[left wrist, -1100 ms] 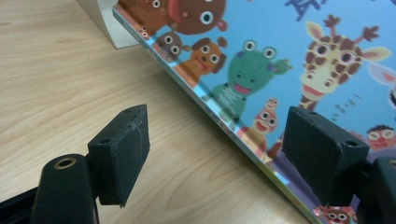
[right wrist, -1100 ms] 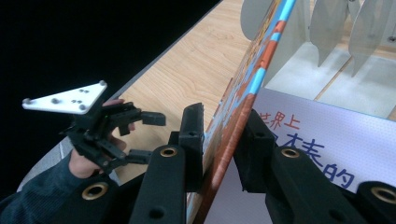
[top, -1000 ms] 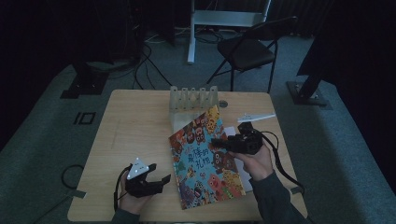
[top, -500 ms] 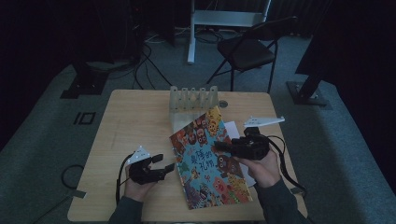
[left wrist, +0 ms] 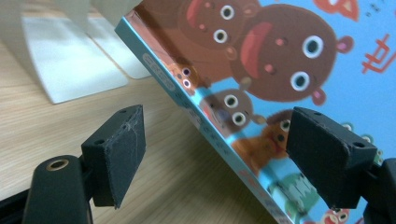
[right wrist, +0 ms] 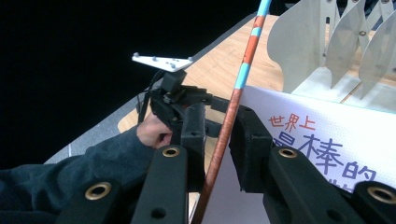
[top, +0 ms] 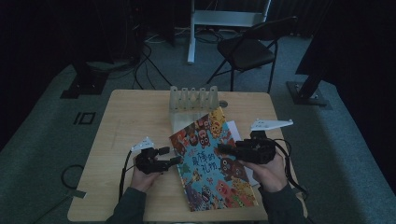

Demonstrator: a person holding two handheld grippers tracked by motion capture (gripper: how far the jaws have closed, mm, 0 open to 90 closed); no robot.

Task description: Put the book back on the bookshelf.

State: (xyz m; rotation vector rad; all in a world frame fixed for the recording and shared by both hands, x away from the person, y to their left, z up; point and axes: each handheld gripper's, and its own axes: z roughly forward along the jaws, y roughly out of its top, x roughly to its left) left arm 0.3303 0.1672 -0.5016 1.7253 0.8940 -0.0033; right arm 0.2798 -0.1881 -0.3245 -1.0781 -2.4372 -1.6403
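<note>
High view first: a colourful picture book (top: 212,165) is lying slantwise on the wooden table (top: 126,116), its far corner pointing toward the white slotted book rack (top: 194,98) standing at the table's far edge. The right gripper (top: 223,149) is reaching over the book's right side from the person's right hand (top: 264,170), while the left gripper (top: 176,161) is sitting at the book's left edge. Some white paper (top: 233,128) is peeking out from under the right side of the book.

Left gripper view: the jaws are standing wide apart, and the book's blue spine edge (left wrist: 205,126) is running between them, raised off the wood at an angle. Neither pad is touching it. White rack bases (left wrist: 65,70) are resting on the table behind.

Right gripper view: the two jaws are pinching the thin edge of the book's cover (right wrist: 229,121), which is rising upright between the pads. A second, white-covered book (right wrist: 327,144) with printed characters is lying beneath, and the rack's fins (right wrist: 336,42) are standing just beyond. The other gripper (right wrist: 182,100) is showing farther off.

Judging from this, the book is being lifted or opened by its right edge; it is gripped on one side only, the left jaws are not yet closed, and standing it in the rack looks like the work remaining.
</note>
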